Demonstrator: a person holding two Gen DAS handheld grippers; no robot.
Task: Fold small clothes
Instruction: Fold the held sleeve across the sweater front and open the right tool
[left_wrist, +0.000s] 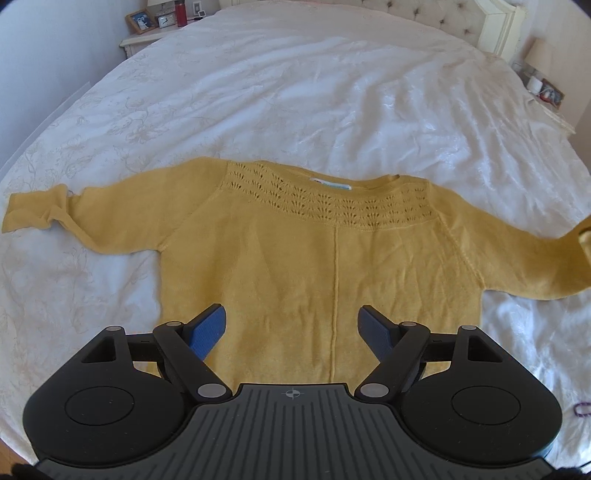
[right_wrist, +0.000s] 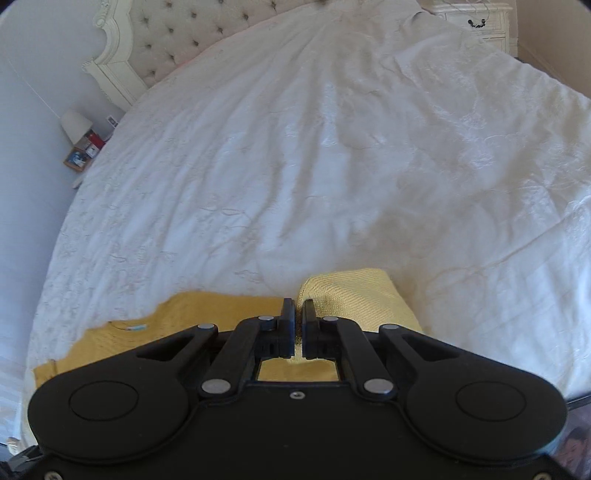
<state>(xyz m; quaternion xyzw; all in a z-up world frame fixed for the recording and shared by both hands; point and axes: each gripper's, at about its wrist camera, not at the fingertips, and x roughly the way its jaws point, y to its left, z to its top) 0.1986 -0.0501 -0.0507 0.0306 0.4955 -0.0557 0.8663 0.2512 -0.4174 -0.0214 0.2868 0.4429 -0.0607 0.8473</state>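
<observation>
One yellow knit sweater (left_wrist: 295, 258) lies flat on the white bed (left_wrist: 295, 92). Left gripper (left_wrist: 291, 325) hovers above its hem, jaws released. Right gripper (right_wrist: 298, 325) has its jaws clenched on the sweater's sleeve (right_wrist: 354, 295).

— What's there to fold?
— A mustard-yellow knit sweater (left_wrist: 332, 251), spread flat on its front, both sleeves stretched sideways.
— Details?
— Openwork lace yoke, centre seam, neck label showing; left cuff crumpled.
</observation>
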